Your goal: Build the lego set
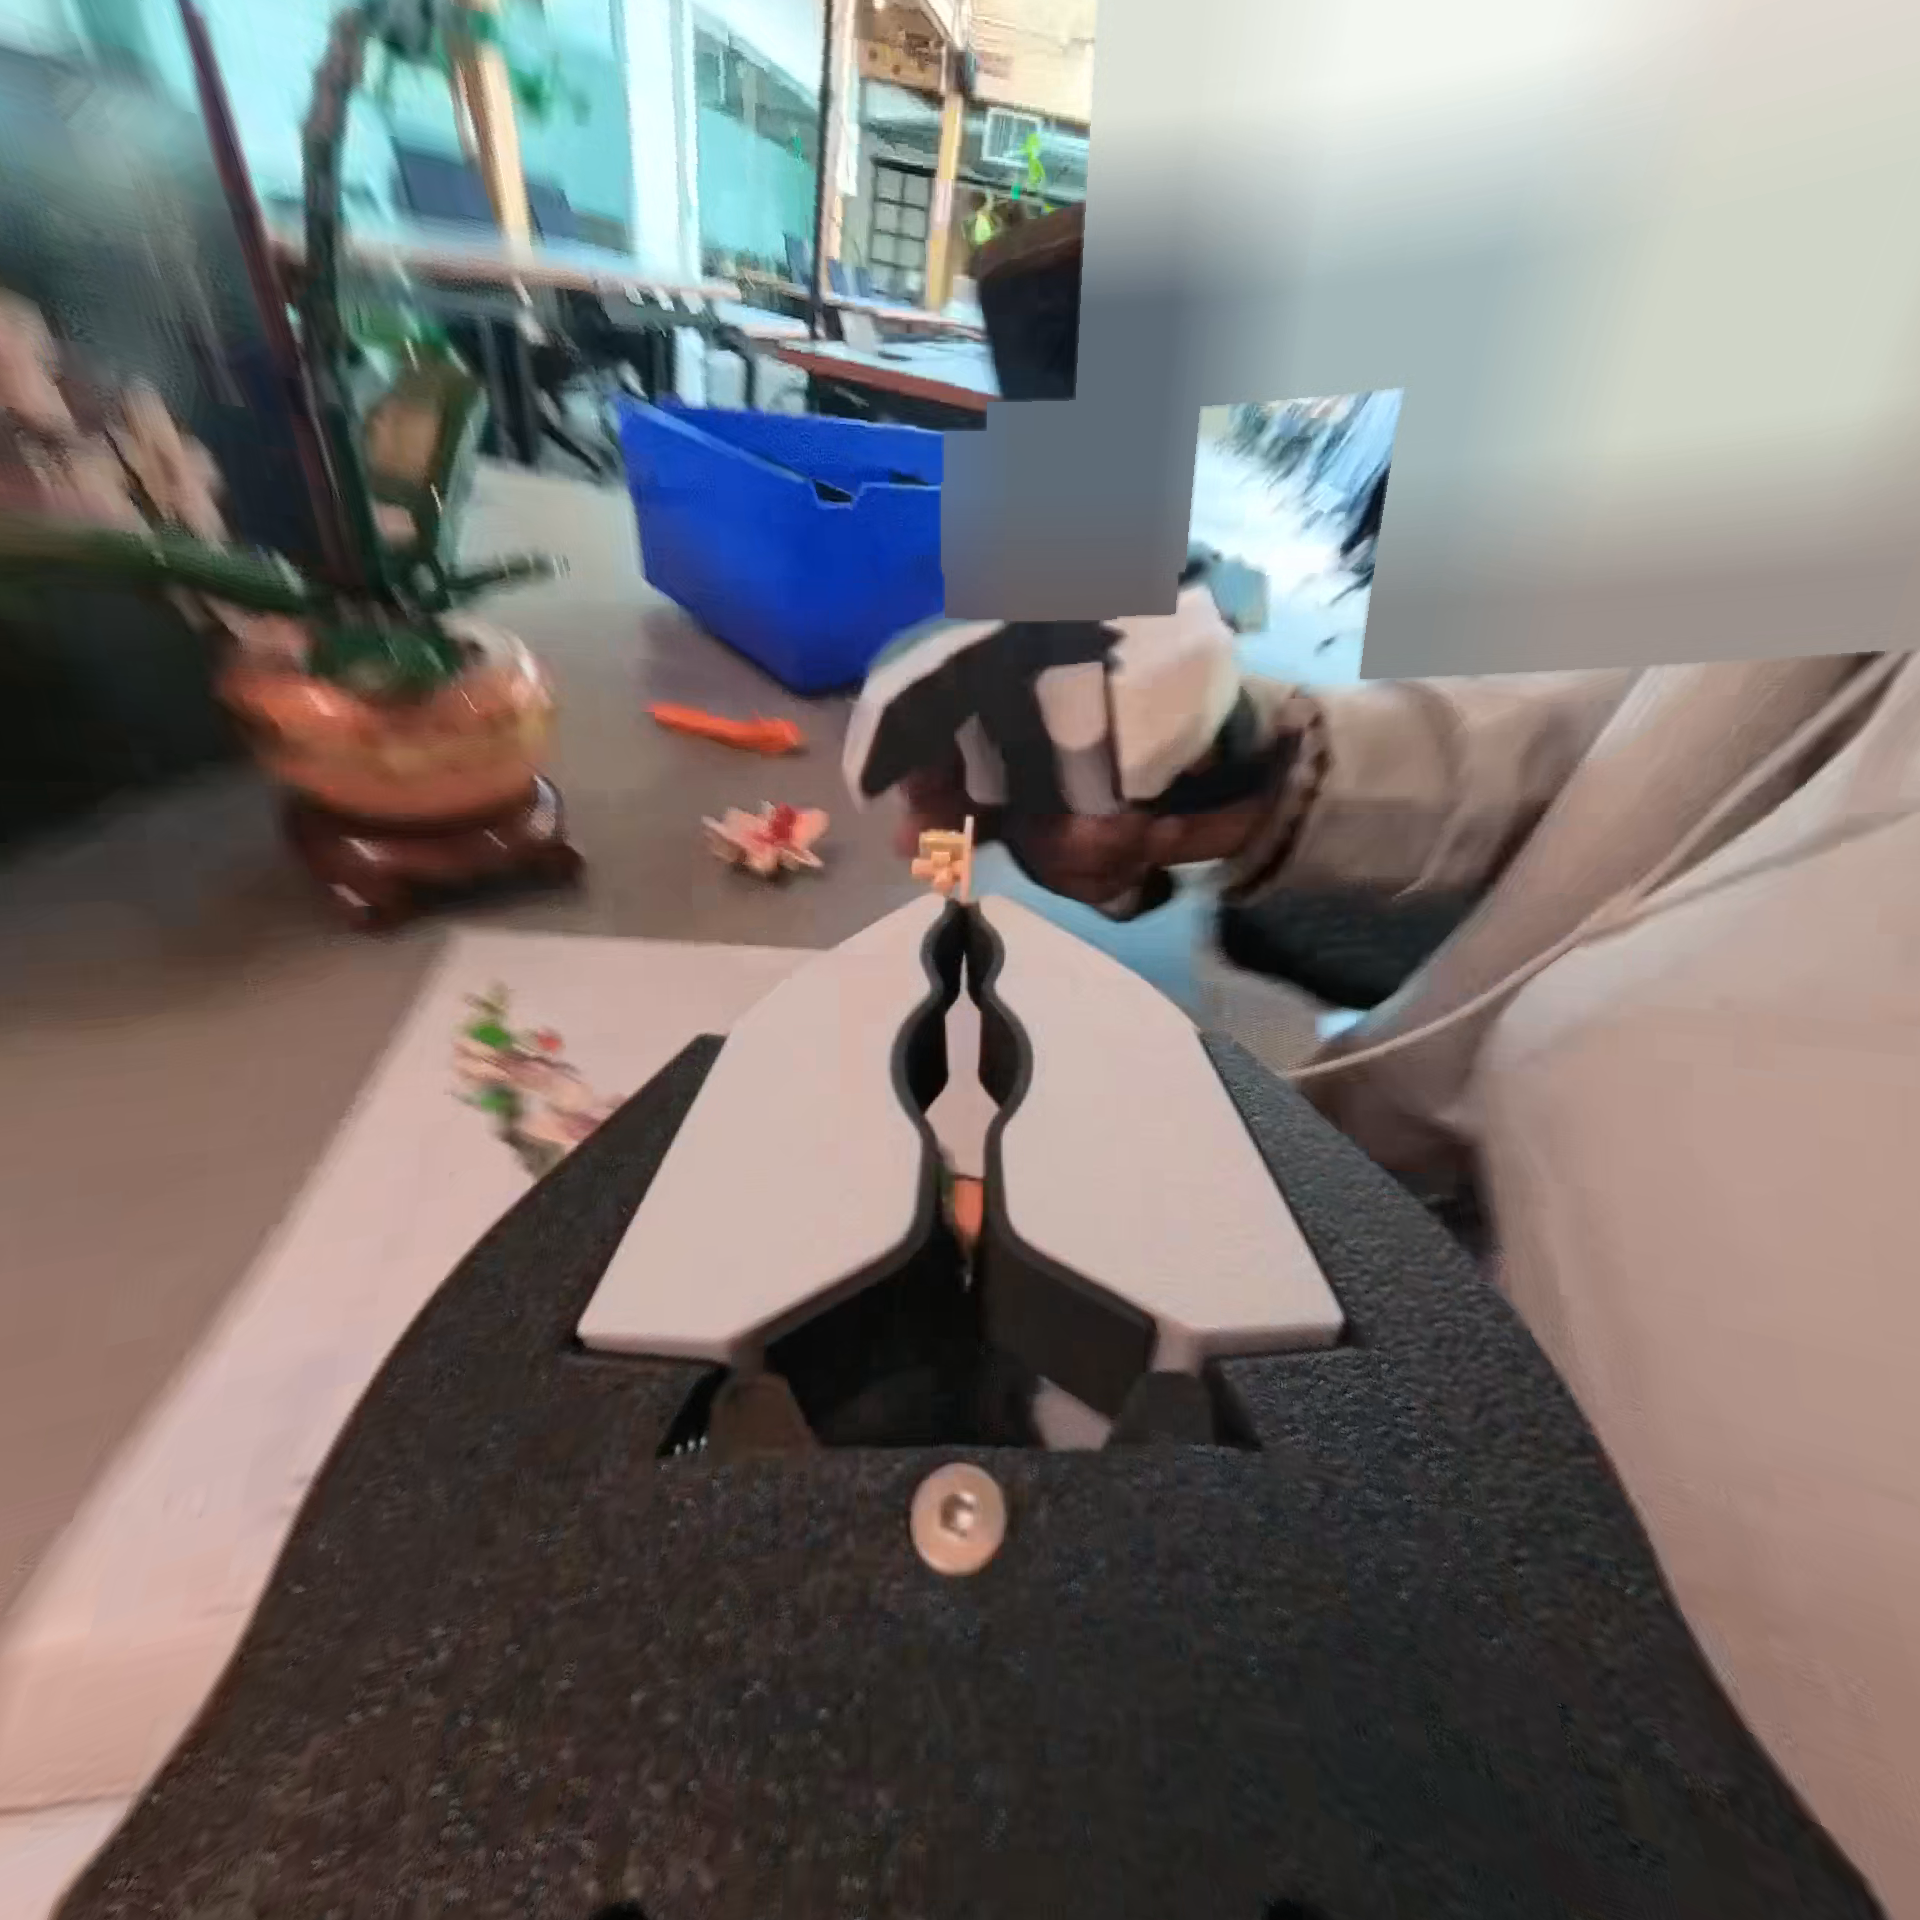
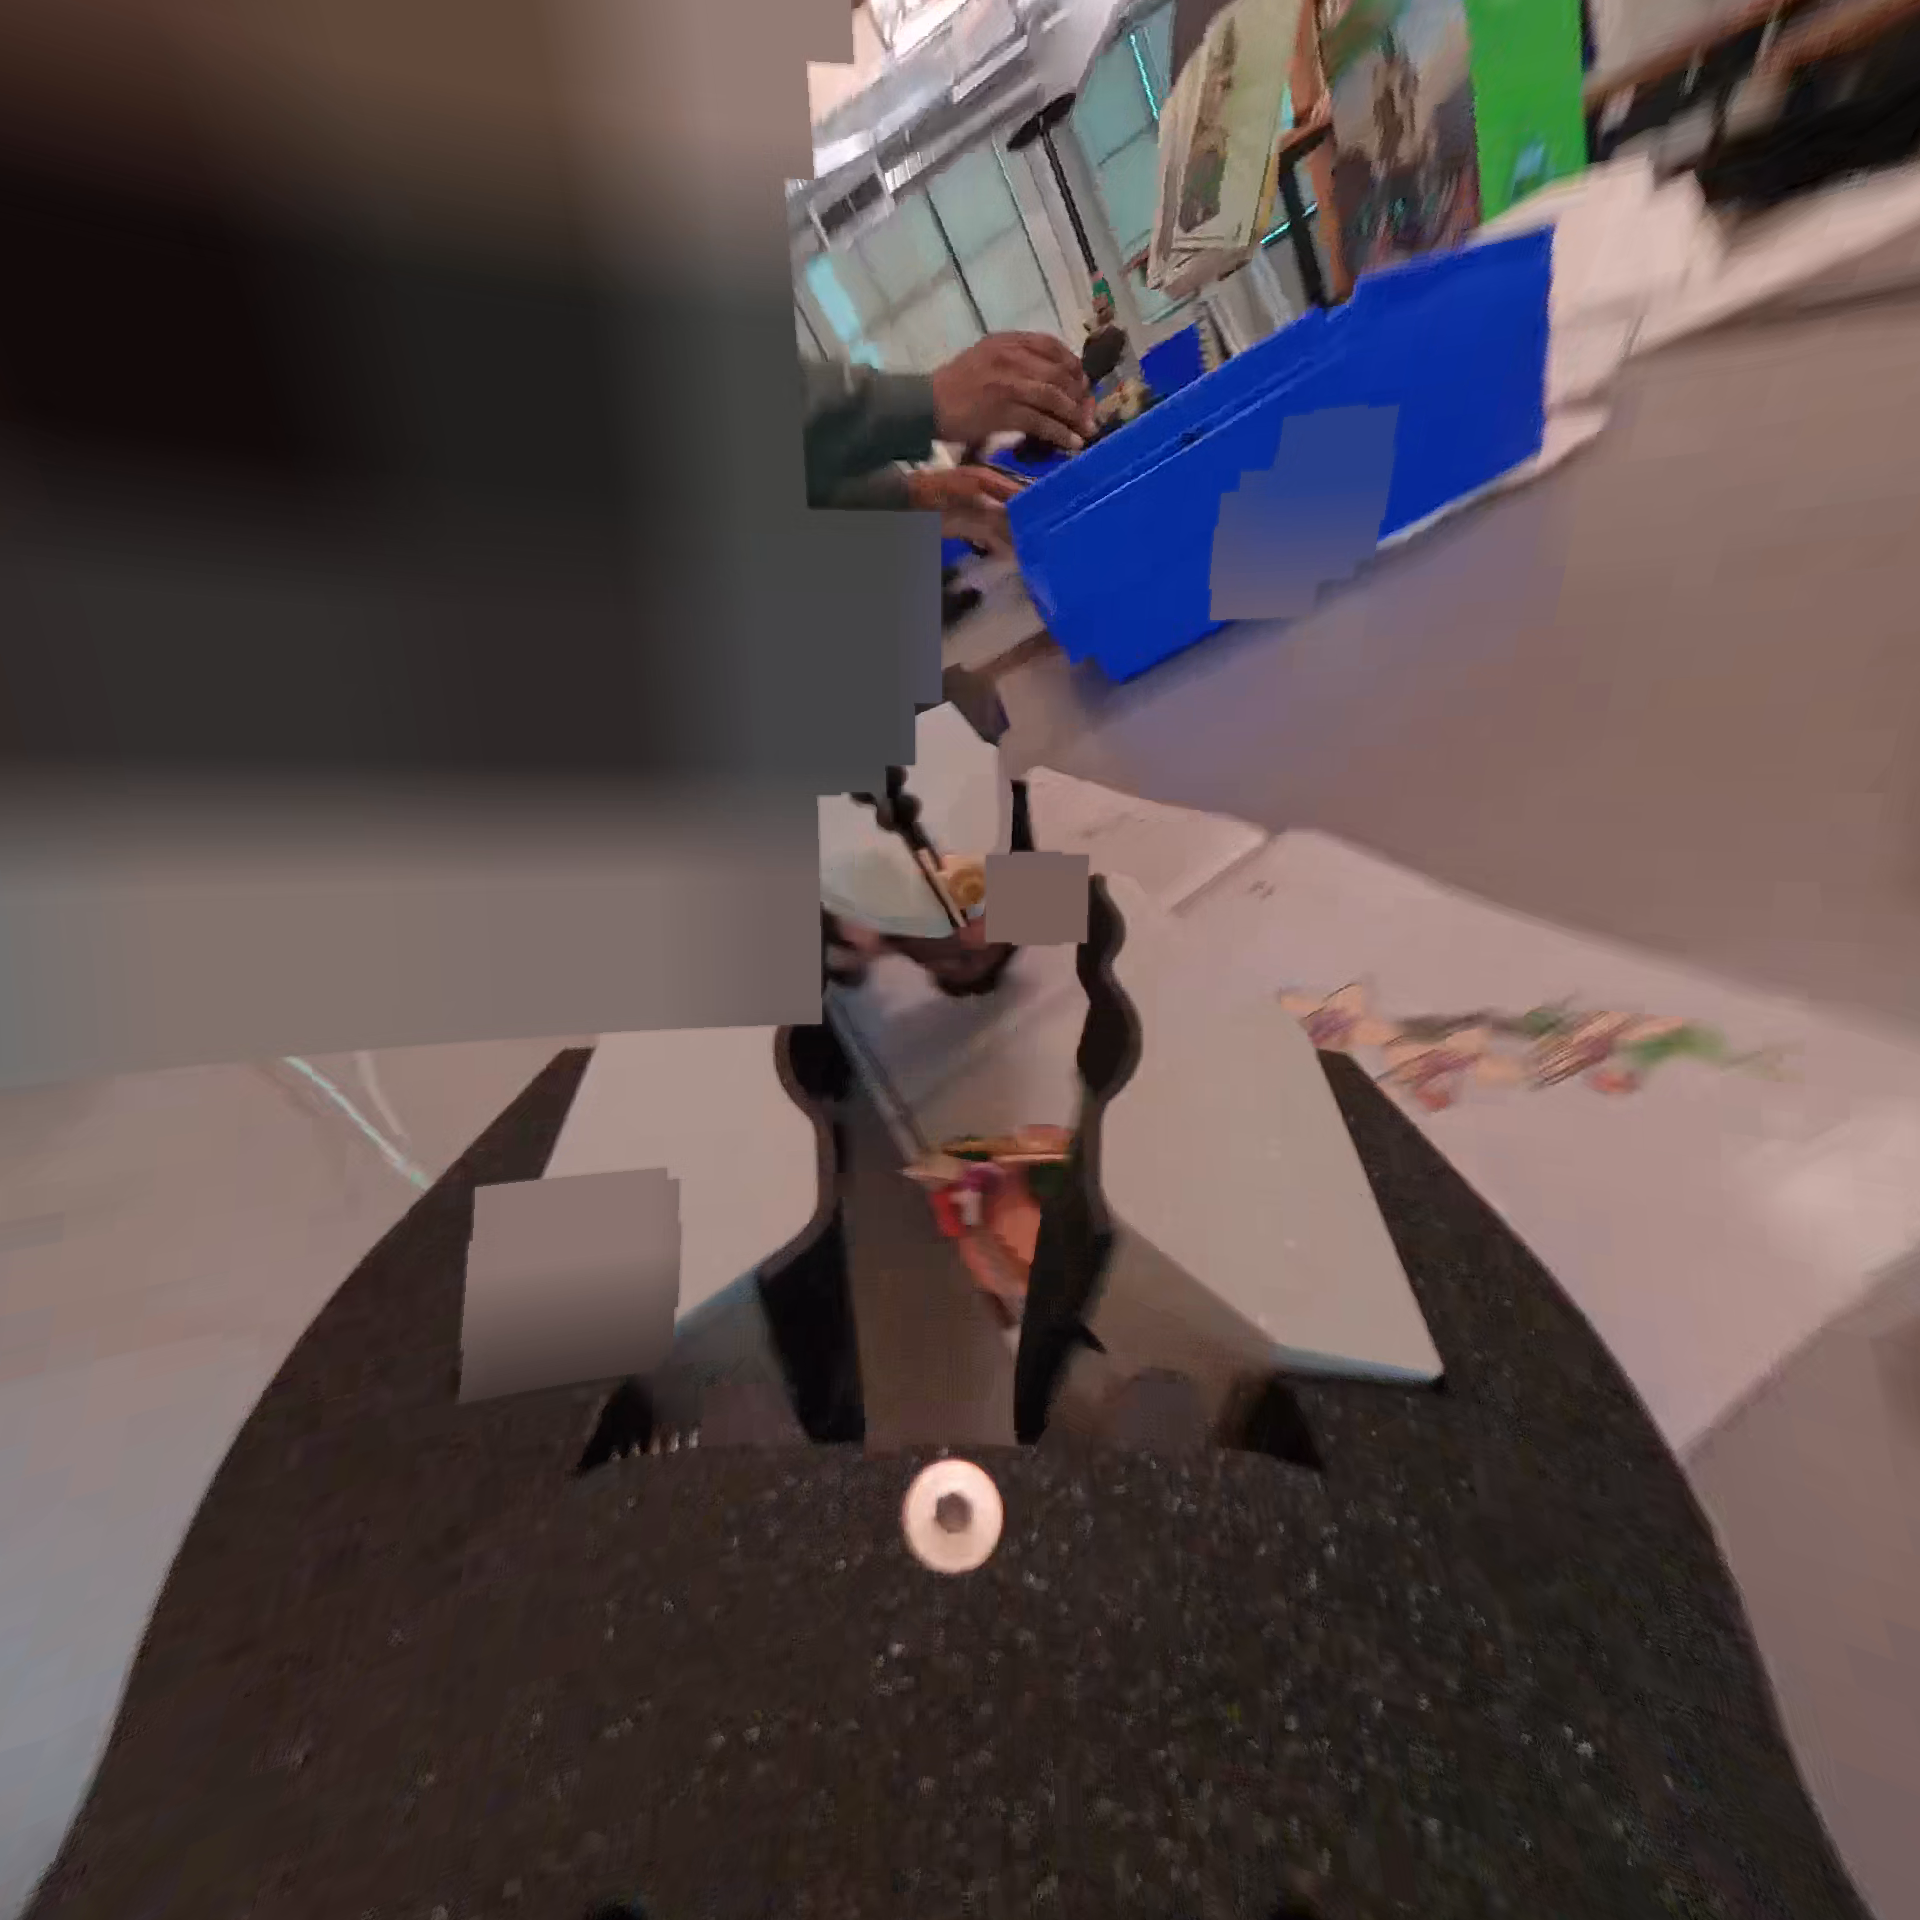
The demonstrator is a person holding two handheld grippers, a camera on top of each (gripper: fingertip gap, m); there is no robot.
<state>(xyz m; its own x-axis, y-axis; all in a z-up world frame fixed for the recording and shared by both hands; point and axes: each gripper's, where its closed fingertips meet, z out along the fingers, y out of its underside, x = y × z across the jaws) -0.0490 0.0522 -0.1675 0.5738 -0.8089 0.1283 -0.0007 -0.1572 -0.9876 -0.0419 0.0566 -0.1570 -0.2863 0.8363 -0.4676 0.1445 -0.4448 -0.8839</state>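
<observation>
The work surface is a grey table (image 1: 665,883) in an open workshop with further desks behind. The left gripper (image 1: 958,906) has its fingers pressed together at the tips, pinching a thin tan stem piece (image 1: 968,852) that carries a small tan lego cluster (image 1: 937,858) just above the tips. Directly beyond it is the right gripper (image 1: 1039,727), held in a hand (image 1: 1122,852); its fingers stand spread in its own view (the far tips are hidden by a blur patch). A pink lego flower (image 1: 767,837) lies on the table ahead-left of the left tips, with an orange brick separator (image 1: 727,727) farther off. The lego orchid in its pot (image 1: 384,717) stands well to the left. A blue bin (image 1: 779,540) sits beyond. An instruction booklet (image 1: 312,1247) lies beneath the left gripper.
</observation>
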